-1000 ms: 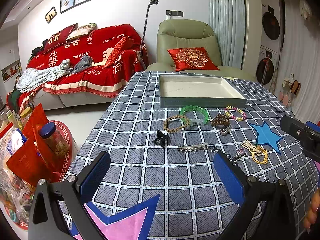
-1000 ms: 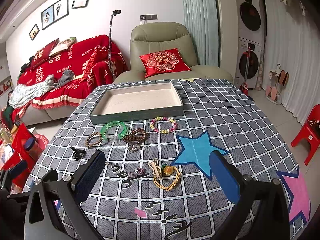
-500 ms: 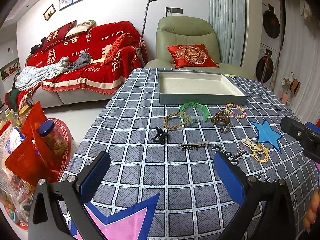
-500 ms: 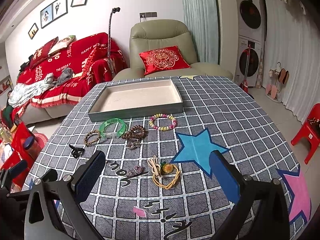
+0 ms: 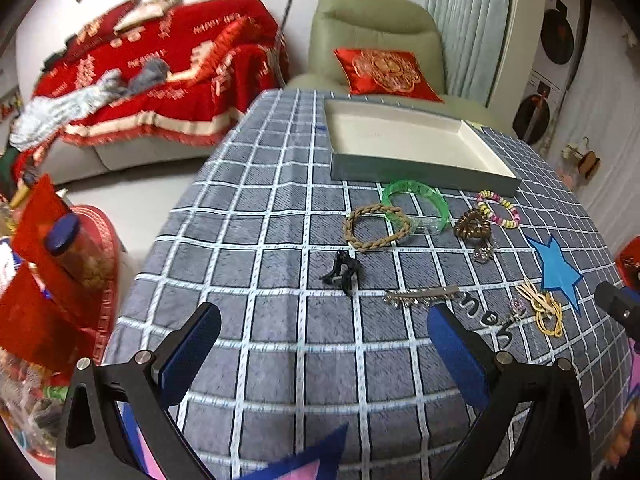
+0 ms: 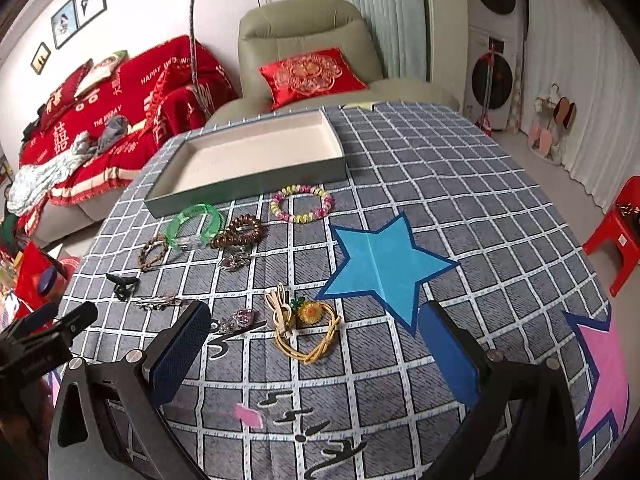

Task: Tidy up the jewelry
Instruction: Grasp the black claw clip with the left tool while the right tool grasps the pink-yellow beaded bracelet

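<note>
An empty grey tray lies at the far side of the checked tablecloth. In front of it lie a green bangle, a braided bracelet, a brown coil tie, a beaded bracelet, a black claw clip, a silver barrette and yellow hair ties. My left gripper is open and empty just short of the claw clip. My right gripper is open and empty over the yellow ties.
A red sofa and a green armchair stand beyond the table. Red bags and a jar sit on the floor left of the table edge. A red stool stands at the right.
Both grippers have moved forward and lower toward the jewelry. The left view has tilted down toward the claw clip; the right has neared the yellow ties. Both stay open.
</note>
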The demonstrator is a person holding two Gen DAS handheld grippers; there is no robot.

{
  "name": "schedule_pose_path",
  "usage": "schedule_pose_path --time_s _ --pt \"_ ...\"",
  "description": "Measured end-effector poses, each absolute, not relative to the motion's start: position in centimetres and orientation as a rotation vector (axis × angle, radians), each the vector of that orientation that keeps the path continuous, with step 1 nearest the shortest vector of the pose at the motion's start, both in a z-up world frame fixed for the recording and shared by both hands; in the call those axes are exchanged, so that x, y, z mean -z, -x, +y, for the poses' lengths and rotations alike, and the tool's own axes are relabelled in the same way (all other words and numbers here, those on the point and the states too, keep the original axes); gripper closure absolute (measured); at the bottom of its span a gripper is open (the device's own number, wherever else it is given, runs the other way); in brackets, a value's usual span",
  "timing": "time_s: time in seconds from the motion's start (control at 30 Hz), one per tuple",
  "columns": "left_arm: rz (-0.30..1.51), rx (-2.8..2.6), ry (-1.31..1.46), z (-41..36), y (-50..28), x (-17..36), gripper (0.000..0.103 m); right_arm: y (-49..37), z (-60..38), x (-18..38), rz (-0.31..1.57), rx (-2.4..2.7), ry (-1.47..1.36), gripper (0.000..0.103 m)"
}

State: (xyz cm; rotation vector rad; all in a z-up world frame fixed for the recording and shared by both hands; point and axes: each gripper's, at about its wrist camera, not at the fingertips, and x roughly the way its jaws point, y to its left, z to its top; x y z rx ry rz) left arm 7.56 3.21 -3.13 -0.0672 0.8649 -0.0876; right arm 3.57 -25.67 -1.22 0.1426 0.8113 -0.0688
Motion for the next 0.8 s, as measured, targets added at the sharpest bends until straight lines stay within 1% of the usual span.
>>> schedule_pose_path --time_s 0.37,0.4,0.5,0.57,0.7,0.77,0.8 --pt "0.922 0.140 0.076 3.6 -12.3 4.6 0.000 -11.4 -25.0 2.6 0.938 -0.006 -0.225 0.000" --pt "0.929 0.143 0.078 3.5 -12.6 4.8 0.001 -12.4 -25.3 2.8 0.950 0.004 -0.231 0.000" --pt "0.953 0.159 0.078 3.2 -13.2 5.4 0.009 -14.6 -26.0 3.2 0.971 0.036 -0.219 0.001" --pt "0.972 0.169 0.087 3.0 -13.8 5.8 0.009 -15.9 -26.5 3.7 0.991 0.054 -0.223 0.006" --pt "0.974 0.176 0.077 2.6 -14.2 6.1 0.009 -18.8 -27.6 5.4 1.037 0.087 -0.283 0.013" --pt "0.974 0.180 0.074 2.4 -14.5 6.2 0.009 -20.0 -28.1 6.2 1.052 0.113 -0.294 0.026" --pt "0.975 0.181 0.073 2.3 -14.6 6.2 0.014 -20.5 -28.2 6.6 1.064 0.124 -0.297 0.028"
